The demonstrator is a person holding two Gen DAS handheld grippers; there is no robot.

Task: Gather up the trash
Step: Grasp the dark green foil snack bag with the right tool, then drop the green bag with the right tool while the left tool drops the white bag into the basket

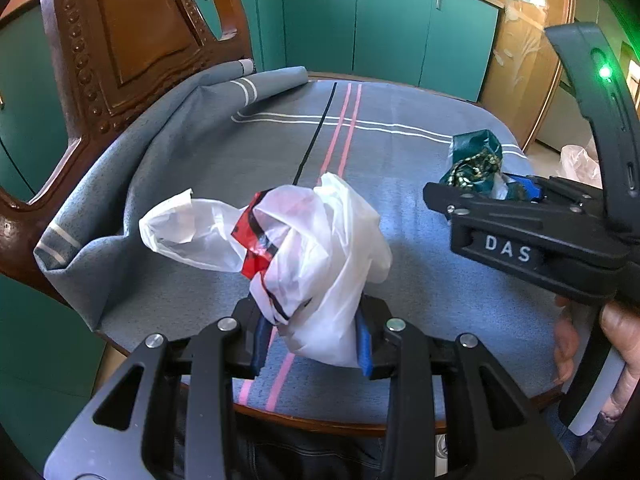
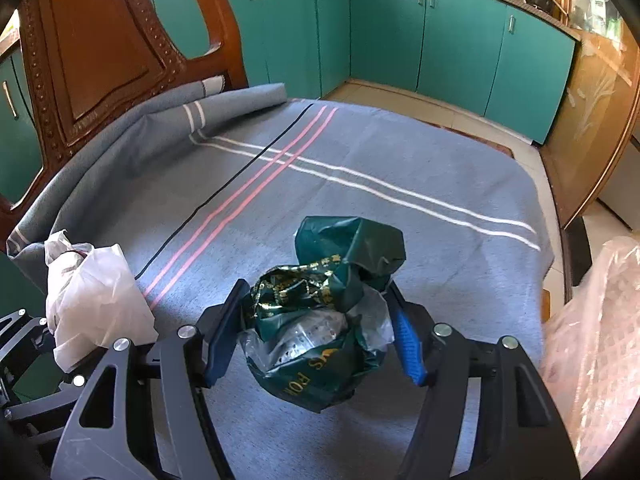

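Gripping a white bag [image 1: 320, 248], left gripper [image 1: 312, 340] fingers clamped; right gripper [image 2: 316, 332] clamps green bag [image 2: 332, 280] above tablecloth [image 2: 400, 168].

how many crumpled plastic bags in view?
2. Crumpled white plastic bag with red print in the left gripper; crumpled dark green plastic bag in the right gripper.

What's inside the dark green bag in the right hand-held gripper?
The dark green bag, held by the right hand-held gripper, has clear crumpled plastic showing at its opening. Anything deeper is covered by the bag's folds; cannot tell.
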